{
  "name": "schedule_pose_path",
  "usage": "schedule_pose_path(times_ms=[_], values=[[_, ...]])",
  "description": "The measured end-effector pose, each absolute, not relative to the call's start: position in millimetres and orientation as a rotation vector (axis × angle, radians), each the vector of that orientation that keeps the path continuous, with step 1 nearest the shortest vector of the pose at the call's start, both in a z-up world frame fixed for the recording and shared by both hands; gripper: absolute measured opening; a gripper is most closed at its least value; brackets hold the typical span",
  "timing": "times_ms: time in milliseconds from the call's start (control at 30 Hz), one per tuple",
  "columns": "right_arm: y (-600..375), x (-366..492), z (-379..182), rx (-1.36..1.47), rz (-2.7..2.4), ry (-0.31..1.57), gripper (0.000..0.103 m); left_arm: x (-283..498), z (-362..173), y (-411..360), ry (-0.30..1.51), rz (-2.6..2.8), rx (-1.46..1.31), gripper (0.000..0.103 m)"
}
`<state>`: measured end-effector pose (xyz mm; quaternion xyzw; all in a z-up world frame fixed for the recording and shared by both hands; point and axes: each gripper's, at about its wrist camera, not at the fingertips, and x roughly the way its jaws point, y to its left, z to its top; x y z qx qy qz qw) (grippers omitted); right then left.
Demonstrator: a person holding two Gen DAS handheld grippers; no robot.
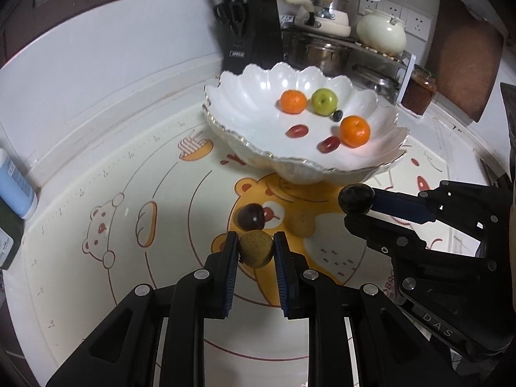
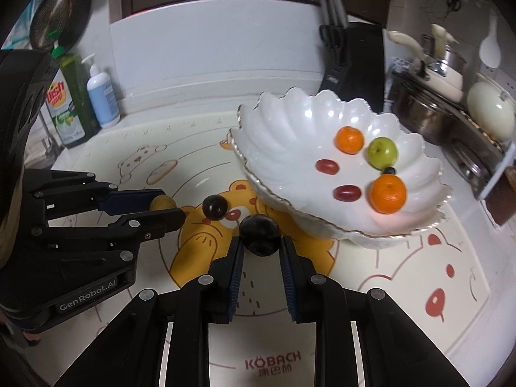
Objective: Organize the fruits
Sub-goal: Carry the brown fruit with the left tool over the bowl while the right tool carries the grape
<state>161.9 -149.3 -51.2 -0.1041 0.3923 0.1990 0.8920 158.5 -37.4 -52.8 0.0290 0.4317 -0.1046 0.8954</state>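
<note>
My left gripper (image 1: 256, 246) is shut on a brown-green round fruit (image 1: 255, 249), just above the bear mat. My right gripper (image 2: 260, 242) is shut on a dark plum (image 2: 260, 233); it also shows in the left wrist view (image 1: 356, 199). On the mat lie another dark plum (image 1: 251, 216) and a tan round fruit (image 1: 301, 223). A white scalloped bowl (image 1: 245, 96) behind them holds two oranges (image 1: 292, 101), a green apple (image 1: 324, 102), two red grapes (image 1: 297, 131) and a blueberry (image 1: 337, 115).
A black knife block (image 1: 251, 32) with scissors, pots and a cream kettle (image 1: 380, 32) stand behind the bowl. A jar (image 1: 419, 90) sits at the right. A blue pump bottle (image 2: 101, 93) and dish soap (image 2: 69, 106) stand at the left wall.
</note>
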Motion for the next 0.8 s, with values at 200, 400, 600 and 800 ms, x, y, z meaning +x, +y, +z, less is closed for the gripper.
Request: schedule_pose_path(times_ms=[200, 400, 600, 800], values=[[-160.0, 156.5, -34.1, -0.174, 0.356, 0.792, 0.024, 157.9, -37.2, -46.4, 0.861, -0.242, 0.066, 0.023], [-174.3, 158.8, -18.7, -0.125, 0.297, 0.771, 0.024, 164.8, -23.8, -55.4, 0.834, -0.269, 0.073, 0.023], [-184.3, 170.2, -9.6, -0.09, 0.252, 0.757, 0.024, 181.4, -15.0, -62.8, 0.811, -0.289, 0.081, 0.023], [-193.4, 188.2, -7.1, -0.056, 0.213, 0.751, 0.024, 202.6, -9.3, -69.7, 0.791, -0.304, 0.091, 0.023]])
